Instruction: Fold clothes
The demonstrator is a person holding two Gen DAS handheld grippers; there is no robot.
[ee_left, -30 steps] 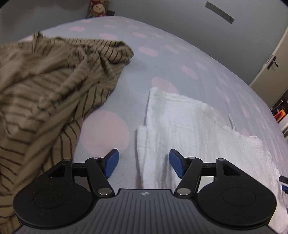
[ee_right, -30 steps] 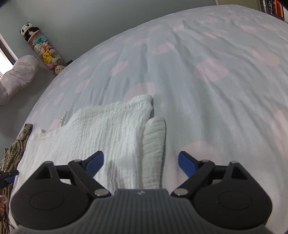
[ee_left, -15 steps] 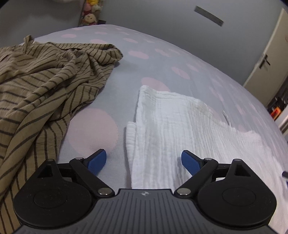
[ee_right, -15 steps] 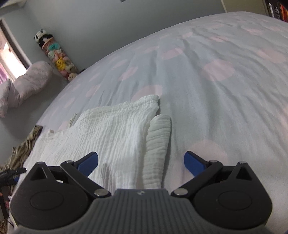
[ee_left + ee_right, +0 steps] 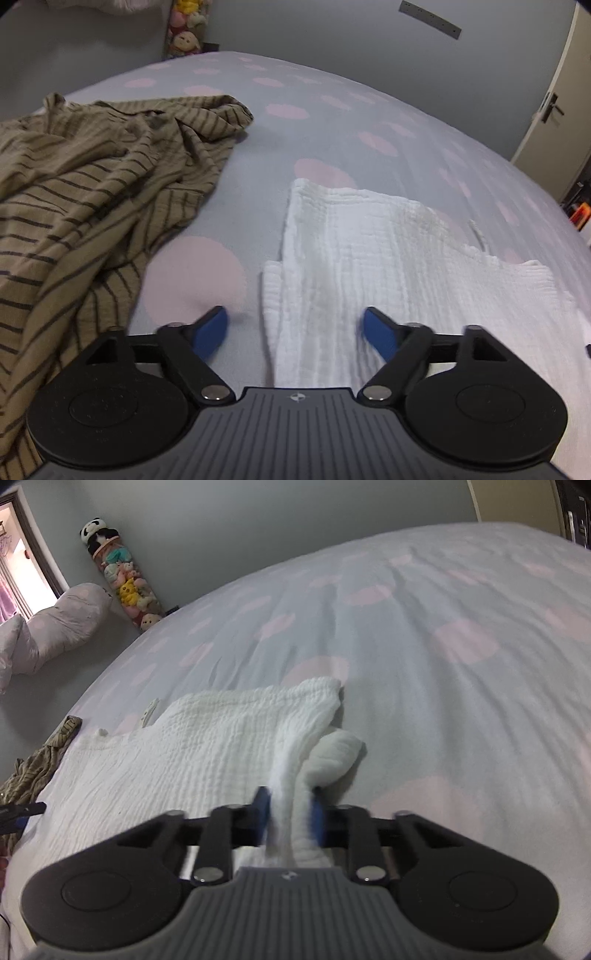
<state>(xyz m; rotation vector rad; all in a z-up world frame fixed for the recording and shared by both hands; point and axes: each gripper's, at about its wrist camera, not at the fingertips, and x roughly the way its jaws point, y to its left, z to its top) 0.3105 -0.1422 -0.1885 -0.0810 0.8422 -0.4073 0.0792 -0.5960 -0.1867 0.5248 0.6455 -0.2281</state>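
Observation:
A white crinkled garment (image 5: pixel 388 258) lies flat on the bed, folded in along its sides. My left gripper (image 5: pixel 293 321) hovers over its left folded edge. Its jaws are closing with that edge between them, and the blue pads stand clear of the cloth. My right gripper (image 5: pixel 289 801) is at the other side of the white garment (image 5: pixel 221 746). There the jaws are closing and the pads pinch a raised ridge of the folded edge. A brown striped garment (image 5: pixel 92 206) lies crumpled to the left.
The grey bed sheet (image 5: pixel 443 701) with pink dots stretches far ahead and to the right. A pillow (image 5: pixel 62 624) and a tall tube of plush toys (image 5: pixel 125 583) stand by the wall. A door (image 5: pixel 554 103) is at the far right.
My right gripper went from wide open to pinched on the white garment's right edge, gathering it into a ridge. My left gripper widened, then narrowed a little over the left edge.

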